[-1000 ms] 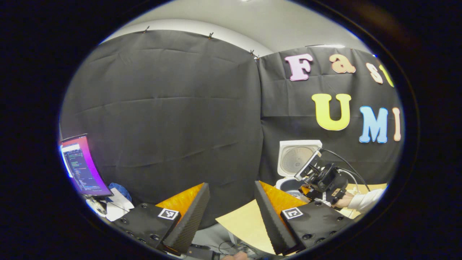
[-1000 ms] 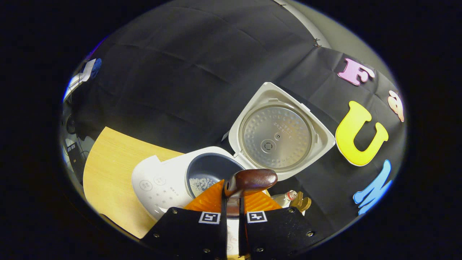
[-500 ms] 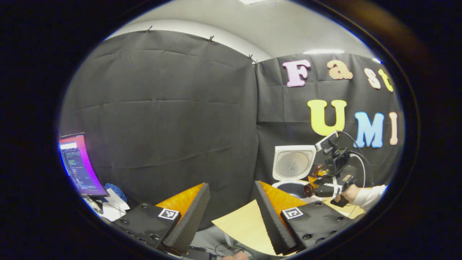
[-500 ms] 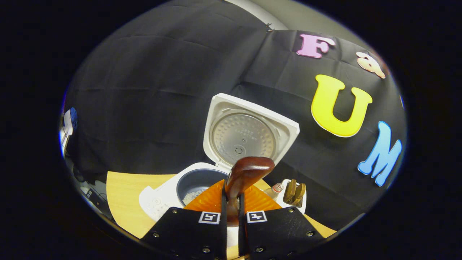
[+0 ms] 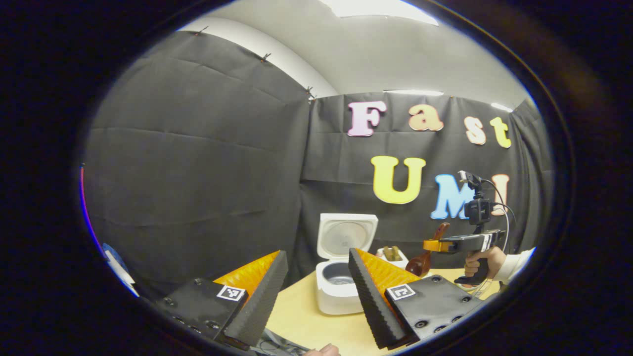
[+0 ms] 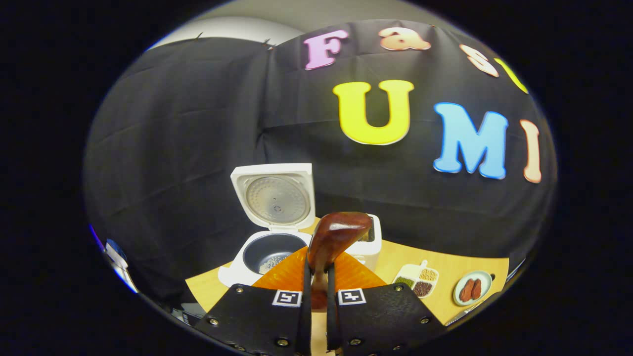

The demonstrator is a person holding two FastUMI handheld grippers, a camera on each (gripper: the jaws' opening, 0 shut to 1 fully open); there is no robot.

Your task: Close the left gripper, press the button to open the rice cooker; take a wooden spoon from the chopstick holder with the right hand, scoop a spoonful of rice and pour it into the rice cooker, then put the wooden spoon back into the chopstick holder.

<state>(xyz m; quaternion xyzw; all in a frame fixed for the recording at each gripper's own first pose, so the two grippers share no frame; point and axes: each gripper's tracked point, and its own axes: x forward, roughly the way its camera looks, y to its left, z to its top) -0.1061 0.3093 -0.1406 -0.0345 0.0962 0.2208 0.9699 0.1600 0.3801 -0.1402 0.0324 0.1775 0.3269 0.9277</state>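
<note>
In the right gripper view my right gripper (image 6: 317, 269) is shut on the handle of a dark wooden spoon (image 6: 339, 233), whose bowl rises in front of the white chopstick holder (image 6: 374, 242). To its left the white rice cooker (image 6: 237, 264) stands with its lid (image 6: 275, 196) raised and some rice in the dark pot (image 6: 272, 251). In the left gripper view my left gripper (image 5: 316, 256) is open, held off the table, with the rice cooker (image 5: 339, 294) seen between its fingers. The right gripper (image 5: 431, 245) hangs level right of the holder (image 5: 393, 254), with the spoon (image 5: 425, 259).
On the wooden table (image 6: 445, 267), right of the holder, lie a divided white dish of grains (image 6: 418, 280) and a small plate with red fruit (image 6: 473, 288). A hand (image 5: 482, 262) in a white sleeve holds the right gripper.
The right gripper has risen and drawn back from over the pot to the right, with the spoon still in it. The left gripper's view has swung right, and the monitor has left it.
</note>
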